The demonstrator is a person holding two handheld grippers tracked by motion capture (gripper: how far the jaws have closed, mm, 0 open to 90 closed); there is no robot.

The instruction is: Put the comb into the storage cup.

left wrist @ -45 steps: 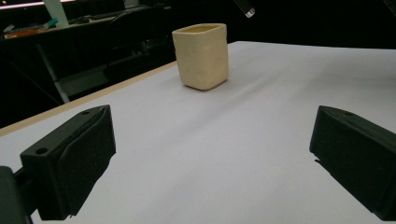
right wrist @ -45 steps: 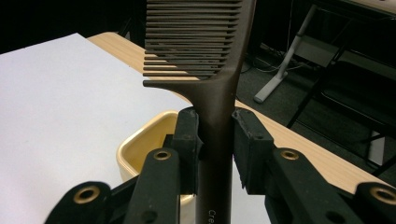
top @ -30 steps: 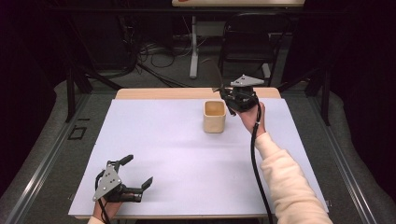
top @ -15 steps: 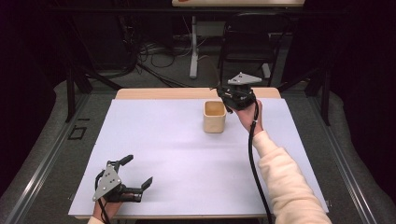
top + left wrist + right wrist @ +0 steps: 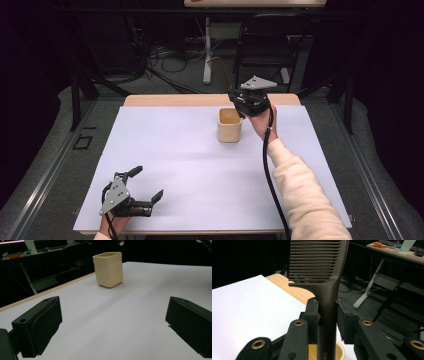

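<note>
Barely shifted: comb (image 5: 324, 277) upright, teeth topmost, handle into cup (image 5: 229, 125).

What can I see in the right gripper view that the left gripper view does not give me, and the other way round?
Right gripper view: a dark brown comb, teeth up, its handle clamped by the right gripper above the cup's rim.
Left gripper view: the left gripper with jaws wide apart and nothing between them, and the cup's whole outside.
Both: the beige cup and the white table.

Right gripper (image 5: 239, 103): black body, grey three-cornered top plate, black trailing cable, brass-ringed screw holes. Left gripper (image 5: 147, 184): black, matching grey plate. Sleeve (image 5: 305, 195): cream, long.
</note>
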